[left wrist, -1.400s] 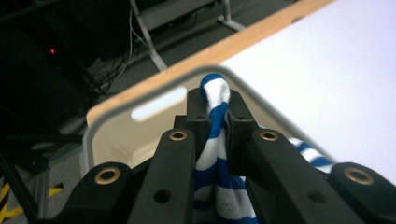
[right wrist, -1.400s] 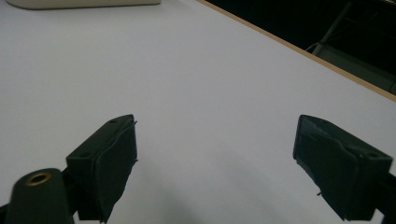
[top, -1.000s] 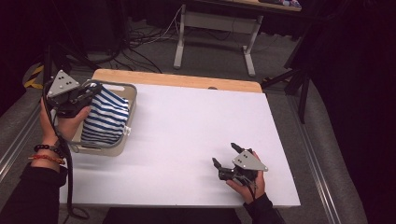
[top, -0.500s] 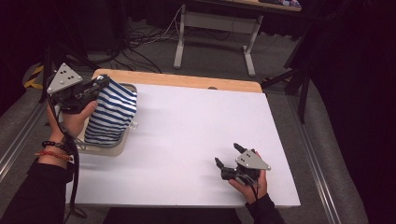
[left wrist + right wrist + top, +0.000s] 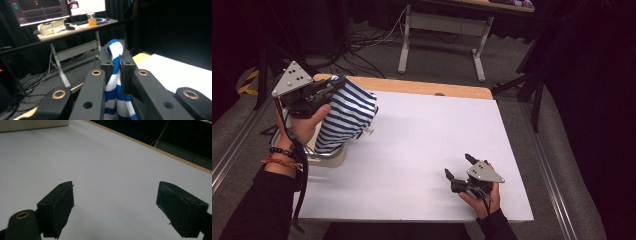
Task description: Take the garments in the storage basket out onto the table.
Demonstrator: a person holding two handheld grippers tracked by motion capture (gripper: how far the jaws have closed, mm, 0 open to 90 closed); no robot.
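Above the tray [image 5: 329,156], the soft, light striped cloth [image 5: 346,117] is pinched at a bunched edge by the left gripper [image 5: 117,65], its jaws clamped narrow on the fabric, while the right gripper [image 5: 115,207] is held wide with nothing between its jaws.

the left gripper [image 5: 329,86] is being held up at the left side of the high view, its grey three-cornered plate facing upward and its jaws pointing across to the right, pressed tight together in a pinching grip. the left hand [image 5: 307,122] is wrapping its body from below, the forearm in a dark sleeve with bracelets at the wrist. the right gripper [image 5: 458,167] is resting low near the bottom right, its jaws standing wide apart, pointing up and left, with the right hand [image 5: 482,197] cupping it from behind.
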